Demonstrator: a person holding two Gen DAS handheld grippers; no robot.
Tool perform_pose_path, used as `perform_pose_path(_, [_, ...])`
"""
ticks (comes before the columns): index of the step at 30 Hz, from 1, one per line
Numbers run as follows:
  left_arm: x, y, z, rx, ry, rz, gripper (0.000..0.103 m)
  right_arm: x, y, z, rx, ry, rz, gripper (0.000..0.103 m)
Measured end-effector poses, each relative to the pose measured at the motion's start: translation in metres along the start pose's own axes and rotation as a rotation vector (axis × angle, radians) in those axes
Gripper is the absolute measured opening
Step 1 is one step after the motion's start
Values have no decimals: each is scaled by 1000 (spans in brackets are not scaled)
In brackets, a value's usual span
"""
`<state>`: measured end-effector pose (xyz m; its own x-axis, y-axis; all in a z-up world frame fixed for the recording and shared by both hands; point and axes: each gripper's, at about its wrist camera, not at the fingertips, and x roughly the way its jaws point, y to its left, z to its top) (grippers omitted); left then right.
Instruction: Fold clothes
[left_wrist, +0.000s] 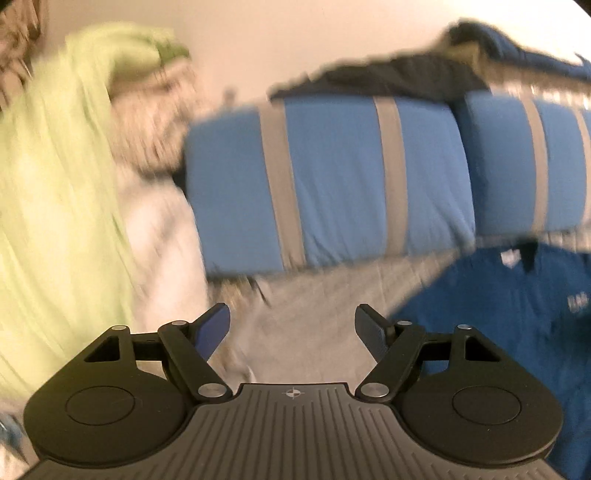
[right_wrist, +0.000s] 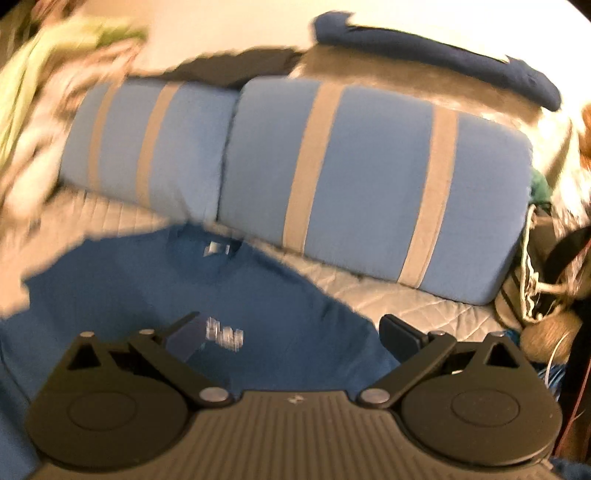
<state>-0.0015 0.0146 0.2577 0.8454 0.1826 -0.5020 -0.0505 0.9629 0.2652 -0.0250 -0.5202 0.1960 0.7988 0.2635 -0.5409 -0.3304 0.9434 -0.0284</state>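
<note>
**Both grippers spread and empty above the blue shirt**

The left gripper (left_wrist: 292, 332) has its black jaws spread wide with nothing between them; only grey quilted sofa cover (left_wrist: 317, 295) shows in the gap. The right gripper (right_wrist: 291, 332) is spread likewise and pinches nothing, hanging over the dark blue cotton T-shirt (right_wrist: 184, 295), which lies flat on the seat cover with its neck label toward the cushions and a white chest print near the right gripper's left finger.

Taking that T-shirt as landmark: behind it stand two light blue back cushions with grey stripes (right_wrist: 369, 184). To its left, a blurred heap of pale green and white clothes (left_wrist: 55, 184) rises. Beyond the cushions, dark navy garments (right_wrist: 443, 51) lie along the sofa's top. To the shirt's right, past the cushion's end, sit bags and cords, too blurred to tell apart.
</note>
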Motion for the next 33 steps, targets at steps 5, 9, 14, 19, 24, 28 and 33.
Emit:
perform_pose_path(5, [-34,7,66,-90,-167,44,75,-25,-33,46,139,-153,-102,103])
perform_pose_path(9, [-56,-20,98,-59,-236,11,76,-62,-71,80,226,-222,-187,103])
perform_pose_path(14, [-63,-79,106,47,-291,-81,76,-102,-101,98,183,-229,-314,103])
perform_pose_path(19, [-34,-134,95,27,-256,-206,77,-126,-115,81,147,-222,-390,103])
perform_pose_path(24, [-7,-199,73,57,-201,-315,77,-143,-129,50,161,-185,-432,103])
perform_pose_path(28, [7,-250,37,66,-157,-414,77,-155,-134,23,147,-142,-464,103])
perform_pose_path(33, [38,-299,-15,64,-67,-506,77,-157,-144,-15,204,-78,-471,103])
